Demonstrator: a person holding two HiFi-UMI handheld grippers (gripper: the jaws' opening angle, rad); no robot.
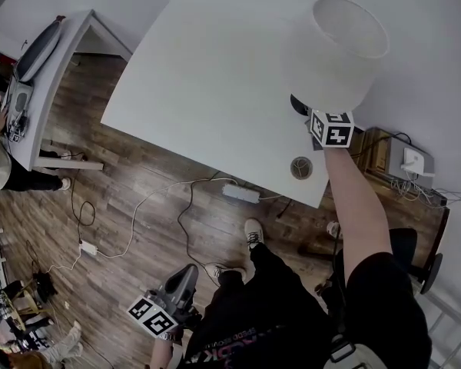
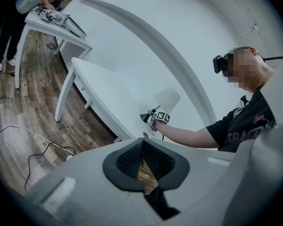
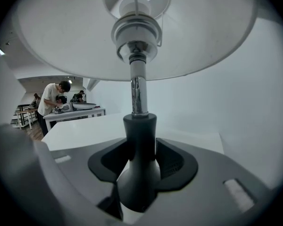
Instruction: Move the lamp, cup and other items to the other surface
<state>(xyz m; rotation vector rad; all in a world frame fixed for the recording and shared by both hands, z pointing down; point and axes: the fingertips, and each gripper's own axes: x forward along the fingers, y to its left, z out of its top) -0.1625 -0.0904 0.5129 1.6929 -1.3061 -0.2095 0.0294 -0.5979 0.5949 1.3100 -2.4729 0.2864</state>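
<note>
– Over at the desk's far right end, what have you got?
– That's the lamp (image 1: pixel 344 48), upright, close by the wall (image 1: pixel 446 52): white shade, chrome stem, dark flared base. My right hand-held gripper (image 3: pixel 141 160) is on the dark neck just above the base, at medium width with a pad against each side. From the right gripper view I read that as a hold on the lamp, not a loose fit.
– Which step is this?
– Grasp made, lift not yet begun, I'd say. The base looks to be sitting on the desk (image 1: pixel 207 75), though its underside is out of sight. I judge we're early in the task.
– Anything near it?
– One small round thing (image 1: pixel 301 167) toward the desk's near edge, apart from the lamp. Cup or cable port, I can't tell.
– And the other side?
– My left hand-held gripper (image 2: pixel 142 149) hangs low by the person's leg (image 1: pixel 238 314), jaws together, nothing in them.
– Next move?
– Straight up first with the stem vertical, since the shade is wide and the grip is low. Then probably across to the second desk (image 1: pixel 65 68) at the left, and someone (image 3: pixel 52 98) is working there, so I'd pick a free spot. Mind the power strip (image 1: pixel 240 193) and cables (image 1: pixel 148 197) on the floor (image 1: pixel 123 160).
</note>
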